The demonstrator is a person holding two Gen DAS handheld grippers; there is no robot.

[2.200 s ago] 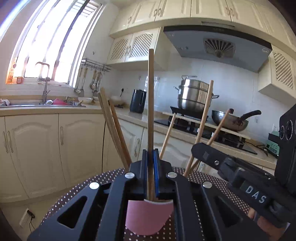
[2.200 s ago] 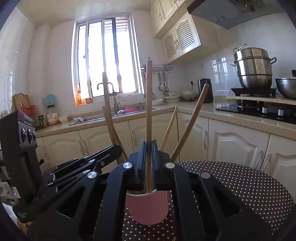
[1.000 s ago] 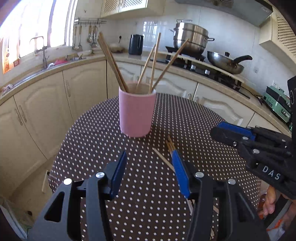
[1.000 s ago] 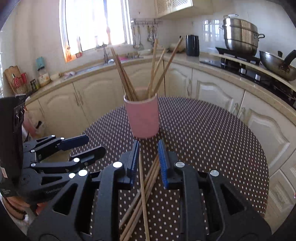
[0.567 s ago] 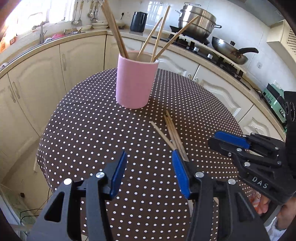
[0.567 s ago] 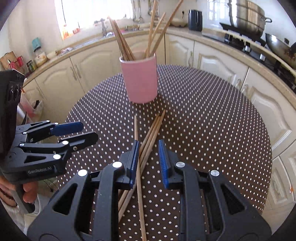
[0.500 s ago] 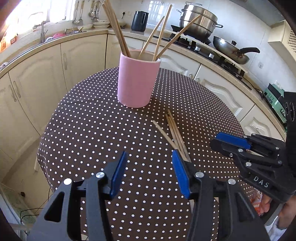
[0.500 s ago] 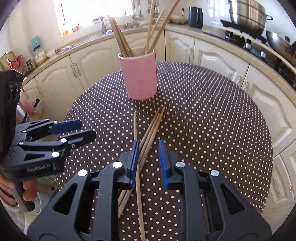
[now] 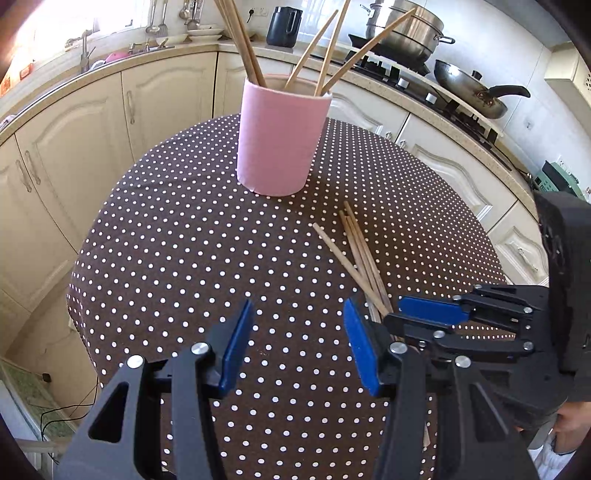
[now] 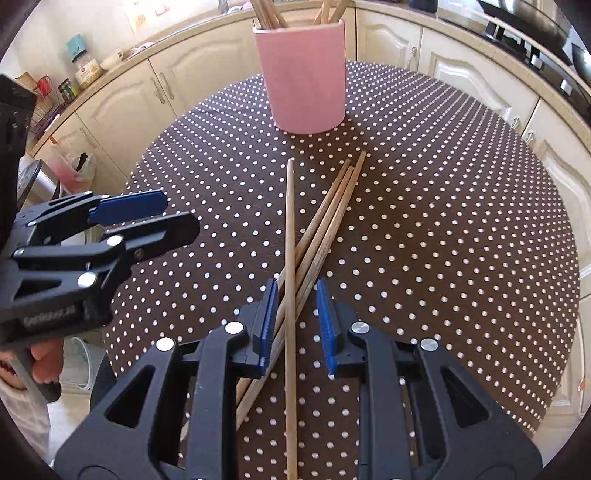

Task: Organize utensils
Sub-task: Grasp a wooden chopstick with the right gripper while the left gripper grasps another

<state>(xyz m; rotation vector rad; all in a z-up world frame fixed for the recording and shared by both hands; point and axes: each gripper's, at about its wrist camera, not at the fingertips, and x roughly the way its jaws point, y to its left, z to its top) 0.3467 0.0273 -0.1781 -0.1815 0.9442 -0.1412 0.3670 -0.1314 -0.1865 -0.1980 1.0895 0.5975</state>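
A pink cup [image 9: 280,140] stands at the far side of the round dotted table [image 9: 184,236] and holds several wooden chopsticks [image 9: 325,48]. It also shows in the right wrist view [image 10: 306,74]. Several loose chopsticks [image 10: 317,229] lie on the table in front of it; they also show in the left wrist view [image 9: 360,254]. My right gripper [image 10: 294,317] is open, low over the loose chopsticks, with one stick running between its jaws. My left gripper [image 9: 297,347] is open and empty, above the table left of the sticks. The right gripper [image 9: 424,314] also shows beside it.
Cream kitchen cabinets [image 9: 74,122] curve around the table. A stove with a steel pot [image 9: 402,33] and a pan [image 9: 469,92] is at the back right. A black kettle [image 9: 282,22] and a sink with a tap [image 9: 85,48] sit on the counter.
Both grippers left the cup, opened and pulled back. Over the last half second they have dropped lower, and the right one now straddles a loose chopstick.
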